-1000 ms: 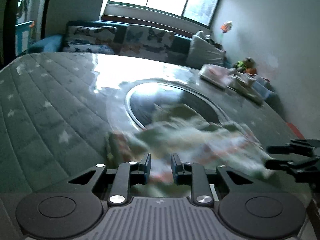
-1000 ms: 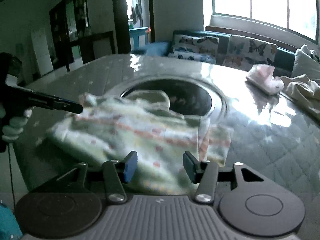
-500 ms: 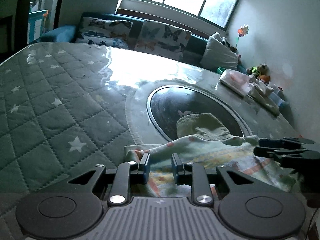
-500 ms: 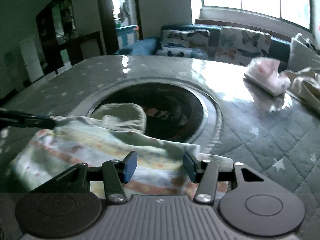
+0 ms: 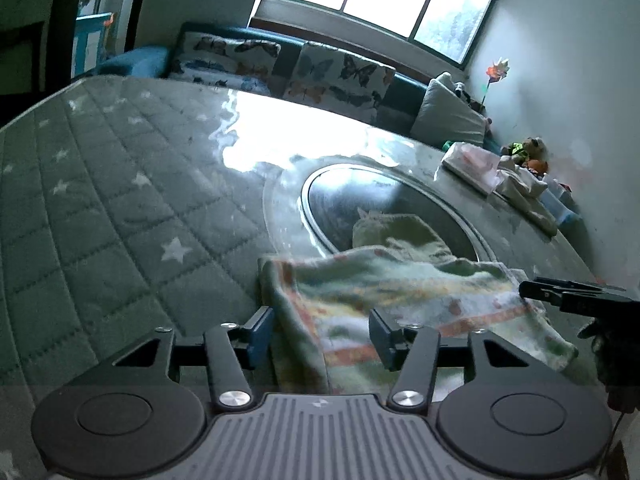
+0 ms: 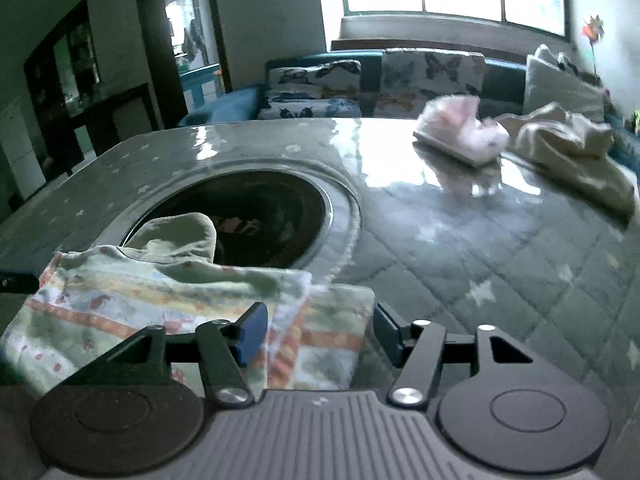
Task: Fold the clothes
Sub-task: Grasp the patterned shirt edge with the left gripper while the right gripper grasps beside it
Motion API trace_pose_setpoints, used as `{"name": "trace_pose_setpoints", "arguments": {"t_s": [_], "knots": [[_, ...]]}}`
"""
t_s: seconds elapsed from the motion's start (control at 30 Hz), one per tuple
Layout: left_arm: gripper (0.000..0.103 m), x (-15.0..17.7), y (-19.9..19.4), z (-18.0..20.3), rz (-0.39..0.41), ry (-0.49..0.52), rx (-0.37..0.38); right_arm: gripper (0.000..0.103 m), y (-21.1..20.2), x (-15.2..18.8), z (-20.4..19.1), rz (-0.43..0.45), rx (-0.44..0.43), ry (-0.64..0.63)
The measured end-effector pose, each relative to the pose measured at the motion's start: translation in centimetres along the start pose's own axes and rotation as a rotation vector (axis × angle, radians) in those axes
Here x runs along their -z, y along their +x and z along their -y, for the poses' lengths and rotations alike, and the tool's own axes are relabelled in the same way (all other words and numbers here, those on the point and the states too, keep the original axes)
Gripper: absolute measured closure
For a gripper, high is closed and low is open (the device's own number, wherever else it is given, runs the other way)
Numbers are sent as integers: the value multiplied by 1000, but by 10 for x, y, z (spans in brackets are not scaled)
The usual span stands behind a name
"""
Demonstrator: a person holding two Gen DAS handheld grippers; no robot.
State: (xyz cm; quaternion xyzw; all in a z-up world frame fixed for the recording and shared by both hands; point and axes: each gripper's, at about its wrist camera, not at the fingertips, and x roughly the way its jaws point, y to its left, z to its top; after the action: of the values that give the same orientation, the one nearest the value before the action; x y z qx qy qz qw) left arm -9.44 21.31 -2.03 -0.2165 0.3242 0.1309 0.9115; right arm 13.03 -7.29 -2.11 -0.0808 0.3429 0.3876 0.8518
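Observation:
A small pale-green garment (image 5: pixel 400 292) with orange stripes lies folded near the front of the table, its far part over the dark round inset (image 5: pixel 360 200). My left gripper (image 5: pixel 320 338) is open and hovers over the garment's left edge, holding nothing. In the left wrist view my right gripper (image 5: pixel 560 294) reaches in from the right at the garment's other end. The right wrist view shows the same garment (image 6: pixel 160 300), with my right gripper (image 6: pixel 318 334) open above its right edge, fingers apart on either side of the fold.
The table (image 5: pixel 100 220) has a grey-green quilted cover with stars under glossy plastic. A pink folded garment (image 6: pixel 464 128) and a cream one (image 6: pixel 572 148) lie at its far right. A sofa with butterfly cushions (image 6: pixel 316 88) stands behind, below the window.
My left gripper went from nearly shut on the garment to open, and the garment has settled flat on the table. Both views have steadied; the right gripper stayed open.

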Motion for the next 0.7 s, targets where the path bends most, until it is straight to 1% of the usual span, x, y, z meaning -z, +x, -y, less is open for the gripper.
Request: {"name": "trace_pose_setpoints", "arguments": {"t_s": [0.2,0.3,0.4,0.5,0.57,0.6,0.63,0.7], "knots": [[43,5,0,0,-19,-27,-8,39,0,4,-3,1,-9,12],[43,7,1,0,-24,-30,-5,39,-1,6,-4,2,-13,18],[45,7,2,1,-24,-32,0,39,-1,8,-5,3,-17,25],[59,7,3,0,-26,-42,4,41,-1,10,-7,3,-21,31],[67,7,3,-1,-27,-50,1,47,-1,10,-8,2,-25,30],[74,7,2,-1,-27,-55,-2,48,-1,10,-8,1,-27,29],[76,7,2,-1,-27,-60,-4,52,-1,10,-9,0,-30,29],[76,8,1,-1,-27,-69,-9,53,-1,10,-10,-1,-34,28]]}}
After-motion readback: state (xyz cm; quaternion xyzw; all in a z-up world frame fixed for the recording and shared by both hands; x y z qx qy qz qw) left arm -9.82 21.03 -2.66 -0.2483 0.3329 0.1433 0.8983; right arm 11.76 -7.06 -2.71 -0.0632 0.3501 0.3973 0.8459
